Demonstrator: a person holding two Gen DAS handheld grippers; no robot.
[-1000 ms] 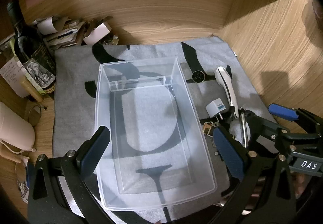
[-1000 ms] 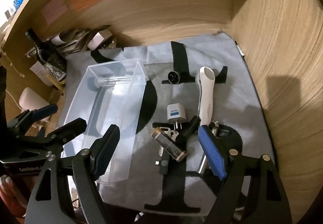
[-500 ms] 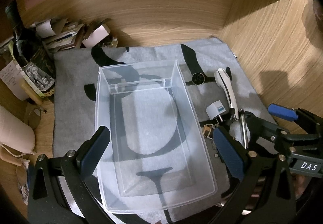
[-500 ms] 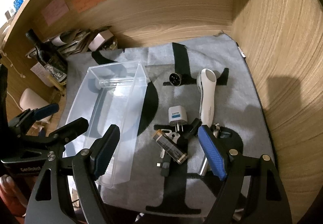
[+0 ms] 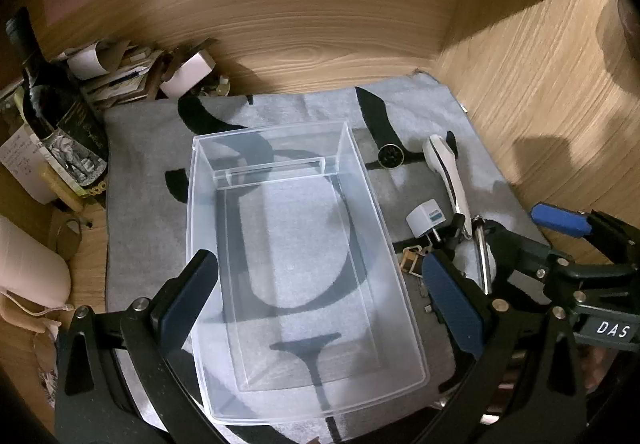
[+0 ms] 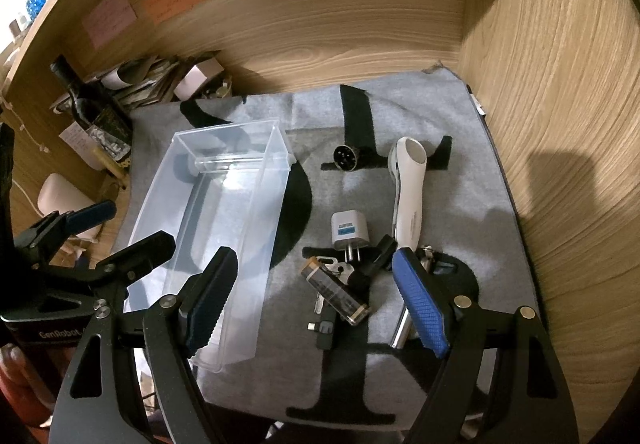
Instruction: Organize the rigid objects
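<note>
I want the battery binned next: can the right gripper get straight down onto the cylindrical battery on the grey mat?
Probably yes. The right gripper hangs open right over the cylindrical battery, nothing above it. The bunch of keys touching it might get caught by the jaws.

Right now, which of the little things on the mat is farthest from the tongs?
The round black plug, lying alone at the back beside the white handle's head; the charger, battery and keys cluster nearer the right tongs.

Illumination is dim and warm. Fisheye distortion bends the wooden wall (image 5: 360,23); corners vignette black. Dark shadows fall on the right panel (image 6: 560,171). Glare marks the clear bin (image 6: 236,183). Focus is sharp.
</note>
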